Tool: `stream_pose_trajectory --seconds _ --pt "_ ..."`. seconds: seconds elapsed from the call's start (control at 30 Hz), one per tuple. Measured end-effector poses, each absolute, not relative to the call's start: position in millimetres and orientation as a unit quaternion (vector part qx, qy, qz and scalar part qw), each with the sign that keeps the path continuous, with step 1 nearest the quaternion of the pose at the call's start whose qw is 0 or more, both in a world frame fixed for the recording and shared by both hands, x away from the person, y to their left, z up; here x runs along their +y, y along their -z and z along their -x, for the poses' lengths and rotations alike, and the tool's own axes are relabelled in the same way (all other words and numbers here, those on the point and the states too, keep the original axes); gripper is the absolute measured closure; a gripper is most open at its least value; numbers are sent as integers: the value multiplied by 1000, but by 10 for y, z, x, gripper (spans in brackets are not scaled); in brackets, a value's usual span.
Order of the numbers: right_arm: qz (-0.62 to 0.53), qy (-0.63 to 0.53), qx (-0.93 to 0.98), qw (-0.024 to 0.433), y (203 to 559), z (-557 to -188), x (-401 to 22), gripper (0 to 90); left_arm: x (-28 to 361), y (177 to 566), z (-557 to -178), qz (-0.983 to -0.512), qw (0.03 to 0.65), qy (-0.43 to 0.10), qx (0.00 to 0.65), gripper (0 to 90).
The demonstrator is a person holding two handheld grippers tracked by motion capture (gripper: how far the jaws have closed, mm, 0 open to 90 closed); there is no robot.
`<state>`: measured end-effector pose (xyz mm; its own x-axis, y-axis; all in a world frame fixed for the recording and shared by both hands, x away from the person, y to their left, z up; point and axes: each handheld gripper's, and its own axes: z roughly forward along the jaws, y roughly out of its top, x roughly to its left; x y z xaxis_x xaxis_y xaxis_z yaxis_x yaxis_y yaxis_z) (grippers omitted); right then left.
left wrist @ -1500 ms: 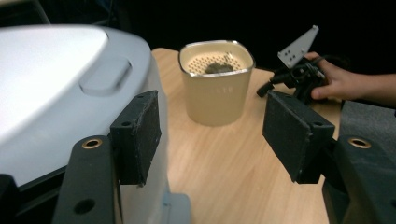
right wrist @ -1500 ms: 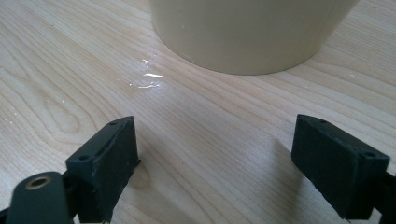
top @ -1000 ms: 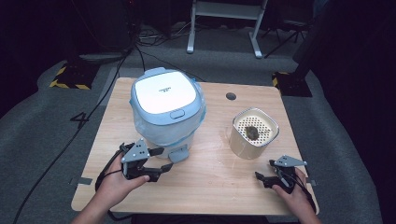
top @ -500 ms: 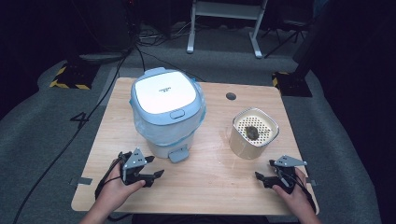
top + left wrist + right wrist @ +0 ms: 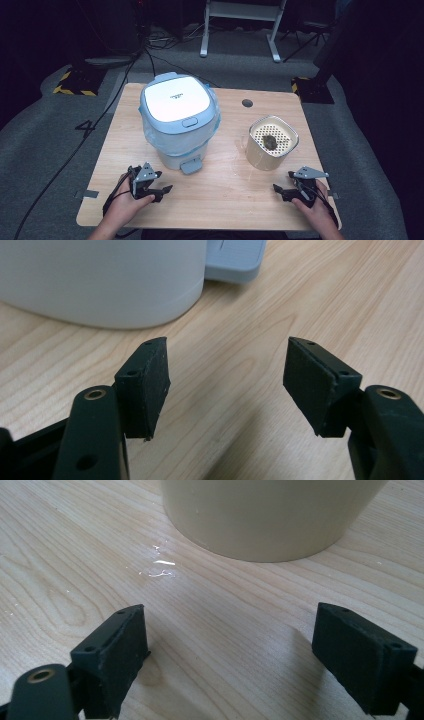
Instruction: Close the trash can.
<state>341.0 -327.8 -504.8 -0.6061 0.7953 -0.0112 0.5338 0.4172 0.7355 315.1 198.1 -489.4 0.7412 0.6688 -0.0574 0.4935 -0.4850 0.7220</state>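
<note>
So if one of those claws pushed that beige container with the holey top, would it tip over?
Probably it slides rather than tips: the beige container looks squat, standing flat on the smooth wooden table. Its plain walls may be slippery to pinch. It seems rigid plastic, likely fairly light.

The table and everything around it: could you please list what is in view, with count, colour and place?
Bin: one, white body with pale blue lid and pedal, clear liner at the rim, left-centre of the table.
Container: one, cream, perforated insert with a dark lump on it, right of the bin.
Table: one, light wood, a dark round hole near its far edge.
Wet smear: one, glistening, on the wood in front of the container.
Frame legs: one set, grey, on the floor beyond the table.
Left gripper: one, black, open, near left edge, nothing between its jaws.
Right gripper: one, black, open, near right edge, nothing between its jaws.
</note>
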Motion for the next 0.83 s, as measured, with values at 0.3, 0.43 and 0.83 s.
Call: stream_pose_trajectory --seconds 0.3,0.43,0.83 --pt "-404 -358 822 183 5048 -3410 -3278 146 1993 4997 -3182 -867 343 -131 338 306" --pt "-404 -358 822 183 5048 -3410 -3278 146 2002 5018 -3202 -865 347 -133 338 256" --pt "-404 -358 822 183 5048 -3410 -3278 146 2007 5046 -3234 -857 349 -129 357 155"
